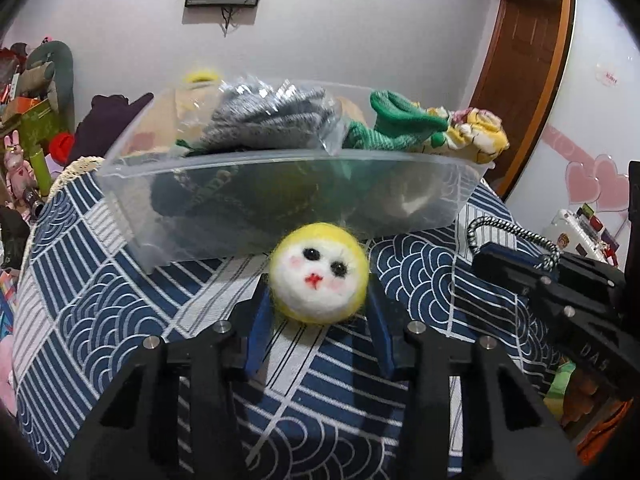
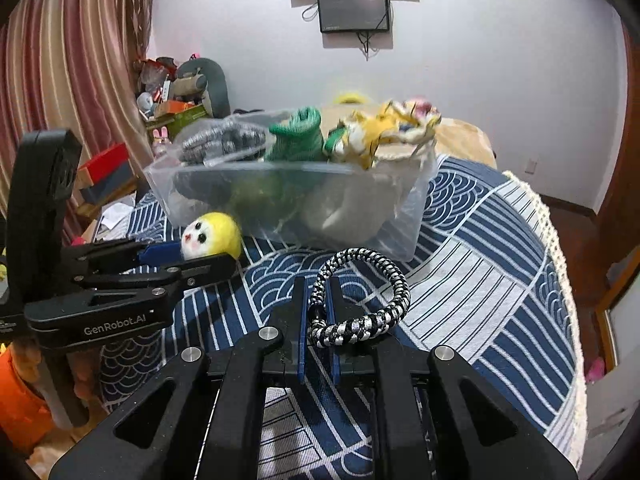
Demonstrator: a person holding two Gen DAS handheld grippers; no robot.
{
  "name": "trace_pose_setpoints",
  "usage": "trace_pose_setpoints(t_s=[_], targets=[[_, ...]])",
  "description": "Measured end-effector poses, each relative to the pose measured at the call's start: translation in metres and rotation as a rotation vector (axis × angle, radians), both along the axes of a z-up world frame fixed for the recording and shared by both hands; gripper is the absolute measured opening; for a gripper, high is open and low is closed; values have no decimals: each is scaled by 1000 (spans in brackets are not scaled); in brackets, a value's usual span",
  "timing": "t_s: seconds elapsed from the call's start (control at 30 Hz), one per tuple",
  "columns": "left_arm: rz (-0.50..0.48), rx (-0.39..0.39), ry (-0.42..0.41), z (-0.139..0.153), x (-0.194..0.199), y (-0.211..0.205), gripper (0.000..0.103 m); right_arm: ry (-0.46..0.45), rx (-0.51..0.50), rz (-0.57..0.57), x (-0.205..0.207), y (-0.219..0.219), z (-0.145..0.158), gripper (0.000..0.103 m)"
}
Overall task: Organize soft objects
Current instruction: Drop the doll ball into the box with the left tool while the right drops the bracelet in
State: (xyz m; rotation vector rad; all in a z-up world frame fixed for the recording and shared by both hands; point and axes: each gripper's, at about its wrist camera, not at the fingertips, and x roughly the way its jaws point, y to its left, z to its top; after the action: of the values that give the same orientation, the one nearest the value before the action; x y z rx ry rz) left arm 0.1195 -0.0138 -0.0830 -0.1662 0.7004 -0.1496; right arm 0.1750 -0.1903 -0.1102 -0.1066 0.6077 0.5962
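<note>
My left gripper (image 1: 318, 300) is shut on a yellow felt ball with a white face (image 1: 319, 271), held in front of a clear plastic bin (image 1: 280, 200). The ball also shows in the right wrist view (image 2: 212, 235) between the left gripper's blue pads (image 2: 160, 254). My right gripper (image 2: 318, 300) is shut on a black-and-white braided cord loop (image 2: 372, 292), also seen in the left wrist view (image 1: 508, 230). The bin (image 2: 404, 216) holds grey knitwear (image 1: 268, 120), green socks (image 1: 392, 128) and a yellow floral cloth (image 1: 480, 136).
The bin stands on a table with a blue-and-white wave-pattern cloth (image 1: 120, 280) with a lace edge (image 2: 552, 232). Cluttered boxes and toys (image 2: 172, 100) lie at the left by a curtain. A screen (image 2: 354, 8) hangs on the wall.
</note>
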Motion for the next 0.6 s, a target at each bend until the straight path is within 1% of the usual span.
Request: trace_pose_setpoints(t_s=[0.13,0.37,0.5,0.6], targets=[[7,0,-46,14,-17,3,44,-45,6,-4,-8,-5,13,8],[25,8,-155,54,-36,12,44,-129,21,0,-16,-9,40,8],[51,27,-203,73,-36,20,44,-168,34,2,-9,-2,57,8],[80,33,-209,82,-28,31,44,-191,54,10,-4,7,69,8]])
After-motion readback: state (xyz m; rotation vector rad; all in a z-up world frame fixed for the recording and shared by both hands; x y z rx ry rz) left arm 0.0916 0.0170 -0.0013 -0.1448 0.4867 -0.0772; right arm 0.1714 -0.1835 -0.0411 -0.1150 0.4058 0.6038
